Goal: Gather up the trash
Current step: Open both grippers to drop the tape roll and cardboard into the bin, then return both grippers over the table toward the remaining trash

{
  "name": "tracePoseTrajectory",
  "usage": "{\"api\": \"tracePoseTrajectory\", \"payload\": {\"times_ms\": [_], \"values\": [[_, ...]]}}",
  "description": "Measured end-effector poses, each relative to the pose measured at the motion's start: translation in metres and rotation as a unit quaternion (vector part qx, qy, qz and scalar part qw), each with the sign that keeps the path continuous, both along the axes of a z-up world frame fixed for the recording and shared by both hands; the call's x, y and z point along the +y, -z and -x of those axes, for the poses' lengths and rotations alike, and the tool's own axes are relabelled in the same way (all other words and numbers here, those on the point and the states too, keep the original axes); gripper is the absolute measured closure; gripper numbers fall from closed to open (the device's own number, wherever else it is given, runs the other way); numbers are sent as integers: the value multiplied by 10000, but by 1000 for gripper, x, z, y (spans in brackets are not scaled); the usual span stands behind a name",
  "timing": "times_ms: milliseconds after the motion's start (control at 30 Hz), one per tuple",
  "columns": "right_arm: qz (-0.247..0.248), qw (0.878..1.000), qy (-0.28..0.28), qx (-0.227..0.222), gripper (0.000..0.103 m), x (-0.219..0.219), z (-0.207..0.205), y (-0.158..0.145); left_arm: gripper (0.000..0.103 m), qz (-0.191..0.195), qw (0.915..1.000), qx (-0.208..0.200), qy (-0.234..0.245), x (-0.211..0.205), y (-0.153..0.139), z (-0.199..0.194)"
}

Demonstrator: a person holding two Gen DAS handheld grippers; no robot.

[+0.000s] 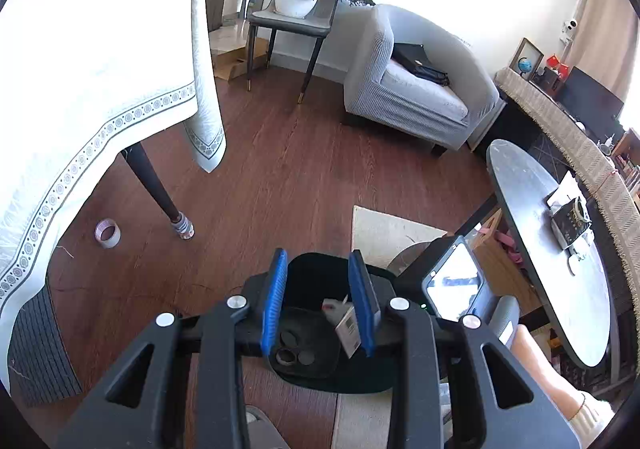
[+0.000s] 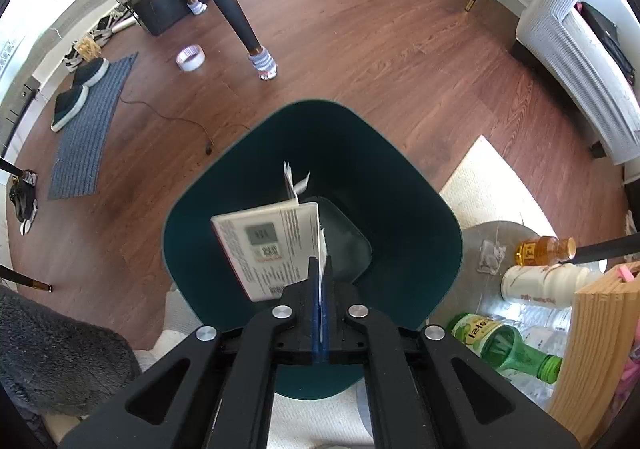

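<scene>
The flat white cardboard box with printed labels (image 2: 272,249) hangs over the mouth of the dark green square plastic bin (image 2: 400,185), its torn flap pointing toward twelve o'clock. The right tool (image 2: 320,269) pinches the box's edge between nearly closed blue pads, a sliver of card showing between them. In the left wrist view the same box (image 1: 346,325) appears small and tilted inside the bin (image 1: 320,269), just by the right-hand pad (image 1: 362,301); the left tool (image 1: 320,301) stands narrowly parted with nothing between its pads.

Only the left view shows the bin's floor, where dark round discs (image 1: 298,353) lie, and an arm (image 1: 552,377) at four o'clock below a dark oval worktop (image 1: 532,209). Only the right view shows a green glass bottle (image 2: 508,345), a white bottle (image 2: 536,285) and an amber bottle (image 2: 540,249) at three to four o'clock of the bin. A roll of tape (image 2: 191,57) lies on the wooden floor (image 2: 360,49) at eleven o'clock, seen in both views.
</scene>
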State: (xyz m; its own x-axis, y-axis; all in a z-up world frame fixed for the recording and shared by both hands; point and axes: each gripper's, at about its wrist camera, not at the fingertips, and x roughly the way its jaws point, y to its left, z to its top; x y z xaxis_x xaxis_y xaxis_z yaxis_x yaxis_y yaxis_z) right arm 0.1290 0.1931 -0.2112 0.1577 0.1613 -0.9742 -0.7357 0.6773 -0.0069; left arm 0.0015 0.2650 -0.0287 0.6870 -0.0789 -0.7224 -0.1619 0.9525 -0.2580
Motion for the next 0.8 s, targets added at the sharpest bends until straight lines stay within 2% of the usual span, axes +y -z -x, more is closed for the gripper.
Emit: {"api": "tracePoseTrajectory", "payload": {"times_ms": [33,67,100,300,467,700,800], "values": [[19,10000,-4,10,84,-1,0,2,70,42,10000,-38,2,0,-2,0],[39,10000,-4,12,69,-2,1,3,70,67,10000,-54,-5,0,-3,0],[55,10000,-19,13,65,-2,2,3,70,92,9999,-69,-12,0,-5,0],[12,9999,-137,-52,65,-3,6,-2,70,252,9993,-271,-64,7,-18,2],[-295,9993,-188,-163,65,-4,8,-21,69,287,9988,-376,-95,6,-26,6],[-850,9938,-338,-633,65,-4,20,-79,62,-75,9973,-729,39,-11,-49,13],[-1046,9898,-357,-900,65,-9,23,-107,58,-74,9957,-917,142,-17,-59,16]]}}
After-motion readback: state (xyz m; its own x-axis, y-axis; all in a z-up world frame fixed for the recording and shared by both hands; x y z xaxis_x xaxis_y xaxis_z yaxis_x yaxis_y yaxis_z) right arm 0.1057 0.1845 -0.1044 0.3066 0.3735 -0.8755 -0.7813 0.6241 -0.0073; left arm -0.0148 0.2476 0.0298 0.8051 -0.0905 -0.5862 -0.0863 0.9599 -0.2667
